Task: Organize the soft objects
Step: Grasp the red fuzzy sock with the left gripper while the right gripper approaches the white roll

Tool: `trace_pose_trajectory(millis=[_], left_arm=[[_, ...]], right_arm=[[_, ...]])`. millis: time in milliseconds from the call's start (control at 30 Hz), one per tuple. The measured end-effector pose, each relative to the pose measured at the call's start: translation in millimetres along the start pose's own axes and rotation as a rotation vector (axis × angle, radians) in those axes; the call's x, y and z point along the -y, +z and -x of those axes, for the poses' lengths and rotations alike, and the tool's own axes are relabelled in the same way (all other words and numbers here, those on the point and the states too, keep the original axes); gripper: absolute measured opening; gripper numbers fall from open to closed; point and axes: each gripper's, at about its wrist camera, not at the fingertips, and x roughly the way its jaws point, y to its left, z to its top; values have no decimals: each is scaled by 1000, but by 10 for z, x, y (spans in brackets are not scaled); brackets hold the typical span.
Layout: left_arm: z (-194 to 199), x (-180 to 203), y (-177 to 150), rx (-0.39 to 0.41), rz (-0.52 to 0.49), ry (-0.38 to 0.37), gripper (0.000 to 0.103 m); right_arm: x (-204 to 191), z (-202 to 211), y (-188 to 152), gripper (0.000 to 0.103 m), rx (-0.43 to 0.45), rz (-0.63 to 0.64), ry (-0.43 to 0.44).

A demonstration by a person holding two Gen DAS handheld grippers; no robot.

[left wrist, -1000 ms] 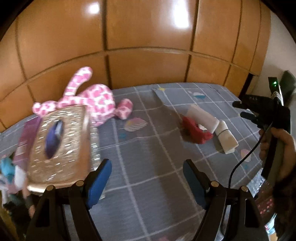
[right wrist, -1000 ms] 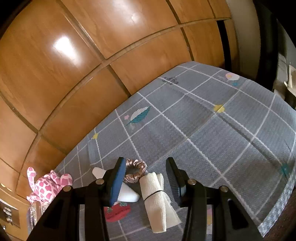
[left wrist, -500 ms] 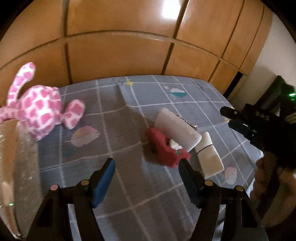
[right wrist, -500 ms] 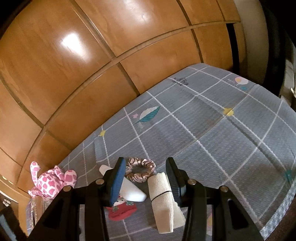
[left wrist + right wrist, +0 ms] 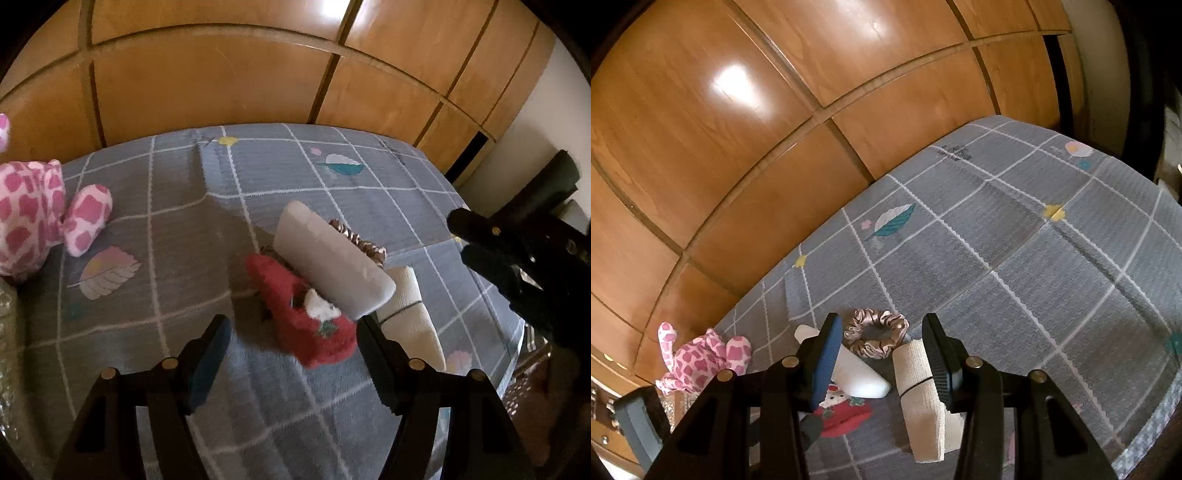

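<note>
The left gripper (image 5: 291,354), jaws apart and empty, hangs over a red sock (image 5: 295,314) lying on the grey blanket (image 5: 177,206) under a white case (image 5: 328,266). The right gripper (image 5: 882,354), half open and empty, hovers above a scrunchie (image 5: 875,332) and beige roll (image 5: 919,398). Best practice: straddle the sock's free end, clear of the case, before closing.

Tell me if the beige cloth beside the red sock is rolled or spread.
Rolled: the beige cloth forms a tight bundle with a dark band around it.
</note>
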Motion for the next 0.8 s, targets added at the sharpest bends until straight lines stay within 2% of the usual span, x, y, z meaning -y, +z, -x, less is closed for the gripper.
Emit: trace_pose_trajectory(millis=[200,267,333,400,467,533,700,800], left_arm=[[-181,14,109,-16,19,4,68],[-256,46,137,-19,5,12,60],[-351,68,159,-30,-5,33,57],[-466,76,170,-59,-5,31,43],[-558,82,171,-69,-4,16,19],[-573,95,165,-63,-26,26,16],[-312,-18,70,-14,-49,-15,16],[-176,-153,-32,-5,-52,16,16]], right_arm=[[-4,4,-12,45,-1,2,7],[-4,1,-11,45,-3,2,9],[-2,-2,-12,45,-4,2,10],[1,-1,-17,45,-5,2,11],[-4,-10,-23,45,-8,6,10],[-15,-19,-30,45,-13,13,18],[-115,-46,-60,45,-29,63,30],[-205,-99,-99,45,-65,108,53]])
